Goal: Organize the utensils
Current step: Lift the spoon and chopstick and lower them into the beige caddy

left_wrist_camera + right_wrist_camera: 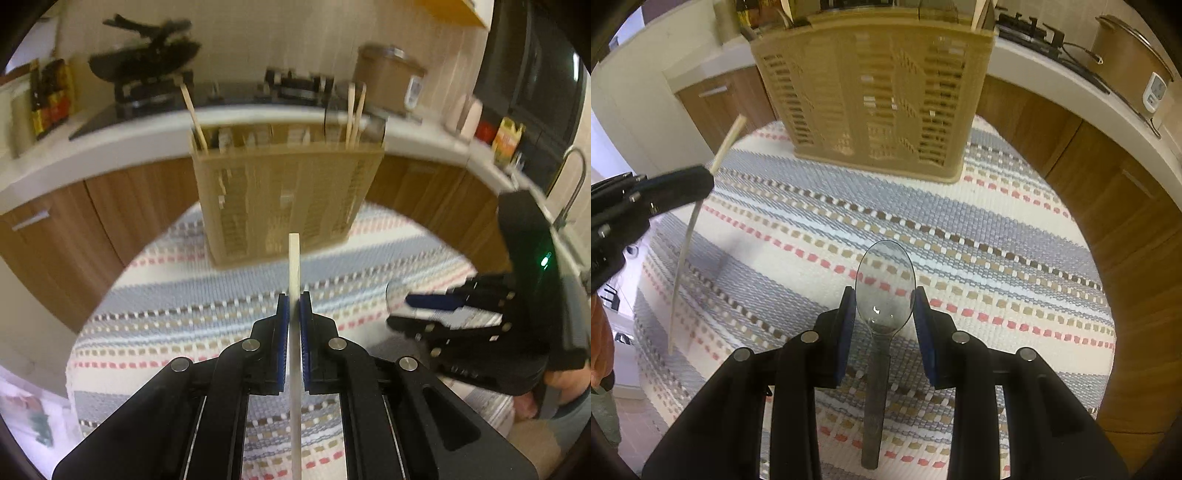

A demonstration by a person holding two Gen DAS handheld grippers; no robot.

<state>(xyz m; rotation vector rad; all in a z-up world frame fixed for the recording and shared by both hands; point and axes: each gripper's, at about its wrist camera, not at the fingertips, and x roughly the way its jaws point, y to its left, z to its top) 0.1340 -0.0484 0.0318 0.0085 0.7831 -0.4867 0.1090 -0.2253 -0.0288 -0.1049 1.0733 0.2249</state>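
My left gripper is shut on a pale wooden chopstick, which stands up between the blue pads and points toward the tan slotted utensil holder. The holder has a few chopsticks standing in its end compartments. In the right wrist view my right gripper is shut on a clear plastic spoon; its pads press the sides of the bowl and the handle runs back under the gripper. The holder stands just ahead. The left gripper with its chopstick is at the left. The right gripper appears blurred at the right.
A striped woven cloth covers the round table under both grippers. Behind the table runs a white counter over wooden cabinets, with a stove and wok, bottles, a brown pot and a faucet.
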